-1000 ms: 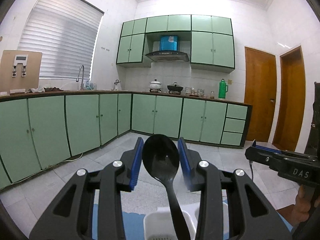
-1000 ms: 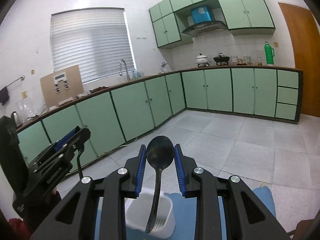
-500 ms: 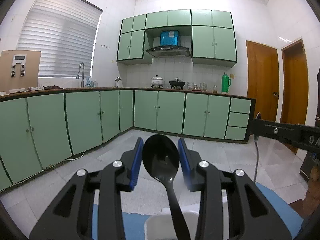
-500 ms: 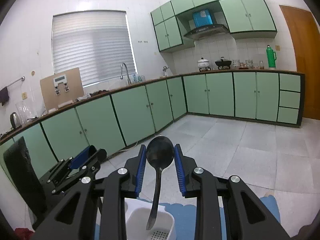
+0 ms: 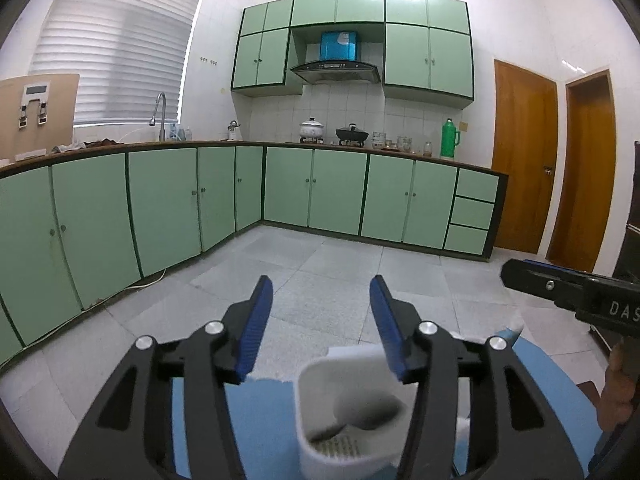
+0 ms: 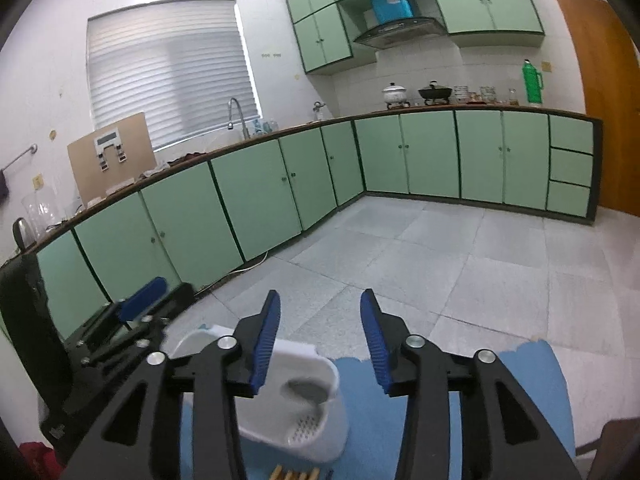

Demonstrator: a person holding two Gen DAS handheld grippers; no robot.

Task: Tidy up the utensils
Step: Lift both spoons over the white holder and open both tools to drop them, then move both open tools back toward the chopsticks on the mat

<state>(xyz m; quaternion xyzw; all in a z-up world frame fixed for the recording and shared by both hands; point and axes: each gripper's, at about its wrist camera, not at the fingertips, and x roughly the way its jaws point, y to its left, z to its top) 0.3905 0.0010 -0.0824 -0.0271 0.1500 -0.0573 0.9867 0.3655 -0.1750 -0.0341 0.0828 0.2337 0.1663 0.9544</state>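
Observation:
My left gripper (image 5: 320,300) is open and empty above a white utensil holder (image 5: 352,412) on a blue mat (image 5: 264,420). A blurred dark spoon (image 5: 366,410) is inside the holder. My right gripper (image 6: 318,320) is open and empty above the same holder (image 6: 304,408), and a blurred spoon (image 6: 306,390) shows in its compartment. The right gripper appears at the right of the left wrist view (image 5: 568,292); the left gripper appears at the left of the right wrist view (image 6: 132,320).
The blue mat (image 6: 528,380) covers the table. Wooden stick ends (image 6: 294,473) lie at the bottom edge of the right wrist view. Green kitchen cabinets (image 5: 160,208) and a tiled floor (image 5: 340,264) lie beyond the table.
Both grippers opened and let go of their spoons. The spoons dropped from between the fingers into the white holder.

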